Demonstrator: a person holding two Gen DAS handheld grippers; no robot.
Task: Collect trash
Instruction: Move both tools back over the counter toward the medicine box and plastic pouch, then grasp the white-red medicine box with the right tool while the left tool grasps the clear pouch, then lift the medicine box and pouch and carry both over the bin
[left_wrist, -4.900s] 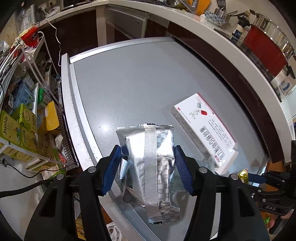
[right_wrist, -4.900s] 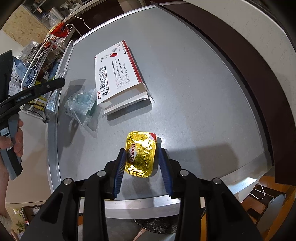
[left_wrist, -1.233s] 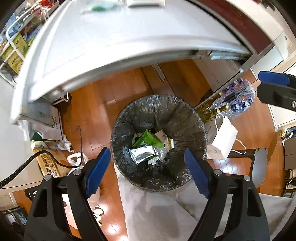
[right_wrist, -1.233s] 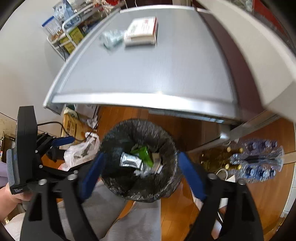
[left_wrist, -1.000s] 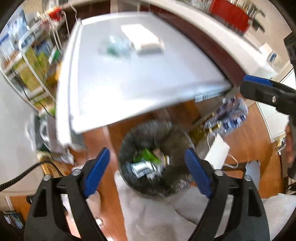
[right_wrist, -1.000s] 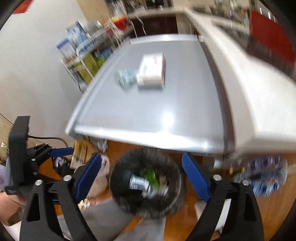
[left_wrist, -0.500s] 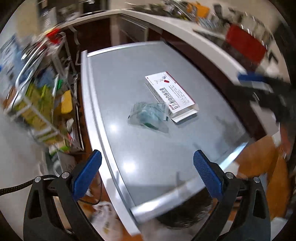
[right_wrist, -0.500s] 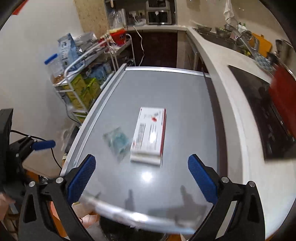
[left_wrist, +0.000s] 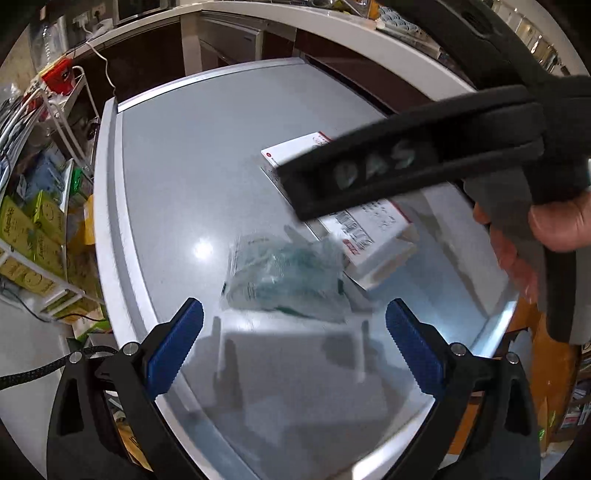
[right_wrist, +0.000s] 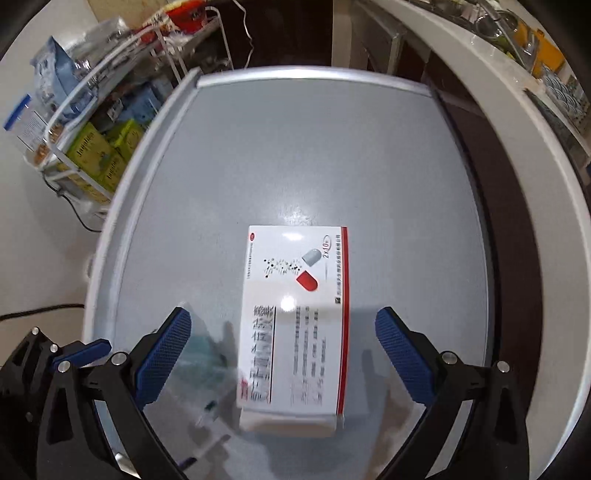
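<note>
On the grey table (right_wrist: 295, 155): white medicine box (right_wrist: 295, 317), light and stiff, best gripped across long sides; beside it, touching, crinkled clear plastic bag (left_wrist: 284, 277), soft, slippery. Left gripper (left_wrist: 291, 343) and right gripper (right_wrist: 282, 354) both spread wide, empty.

We find a home kitchen. A grey worktop (right_wrist: 332, 147) with a pale metal rim stands beside a long white counter (right_wrist: 517, 110) over dark cabinet fronts. At the counter's far end we note a dish rack (right_wrist: 565, 92) and an orange board (right_wrist: 546, 51). Off the worktop's left edge, a white wire shelf rack (right_wrist: 92, 122) holds green cartons (right_wrist: 96, 155) and packaged groceries. Wall sockets (left_wrist: 92, 16) with a white cable sit behind it.
</note>
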